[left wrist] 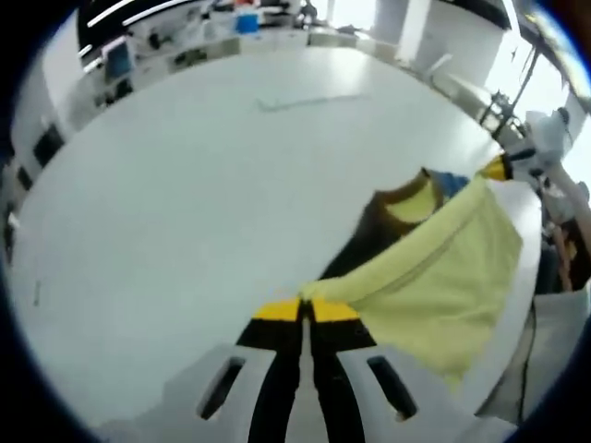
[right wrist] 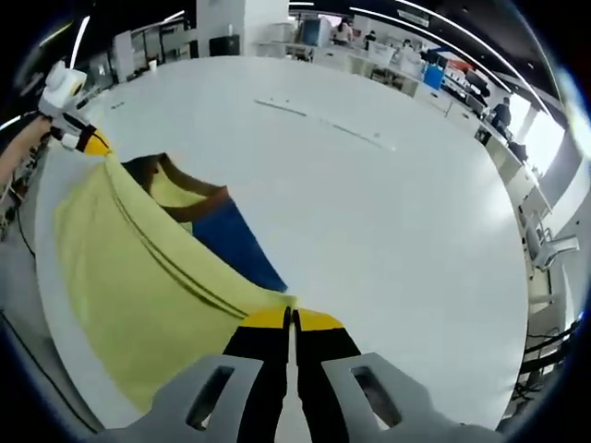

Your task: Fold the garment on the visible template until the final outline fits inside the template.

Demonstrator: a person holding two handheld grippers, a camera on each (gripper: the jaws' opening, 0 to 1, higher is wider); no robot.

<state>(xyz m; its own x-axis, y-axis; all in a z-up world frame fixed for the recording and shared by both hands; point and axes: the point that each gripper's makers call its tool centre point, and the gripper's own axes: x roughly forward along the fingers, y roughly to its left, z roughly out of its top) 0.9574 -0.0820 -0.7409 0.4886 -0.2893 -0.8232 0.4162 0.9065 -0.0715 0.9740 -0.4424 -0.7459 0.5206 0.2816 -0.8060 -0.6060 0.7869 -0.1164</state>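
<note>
In the left gripper view, the left gripper (left wrist: 307, 309) is clenched on a corner of the yellow garment (left wrist: 443, 268), its yellow-tipped jaws pressed together with the cloth pinched between them. From that corner the garment stretches up and to the right, its top edge taut toward the right gripper (left wrist: 503, 168), which bites the far corner. Behind the lifted edge lies a dark brown collar band (left wrist: 397, 196) and a sliver of blue fabric (left wrist: 451, 182). The lower part of the cloth drapes toward the near edge of the white table (left wrist: 185, 185).

In the right gripper view, the right gripper (right wrist: 290, 318) is likewise clamped on a garment corner (right wrist: 277, 300), with the yellow cloth (right wrist: 129, 277) running away to the left up to the left gripper (right wrist: 90, 142), held by a hand (right wrist: 18, 148). The blue panel (right wrist: 235, 245) sits just ahead of the jaws.

Ahead and to the right of this gripper the tabletop (right wrist: 388, 221) spreads wide and bare, with faint template lines (right wrist: 323, 120) well ahead of the jaws. Desks and equipment (right wrist: 406, 60) stand beyond the far rim.
</note>
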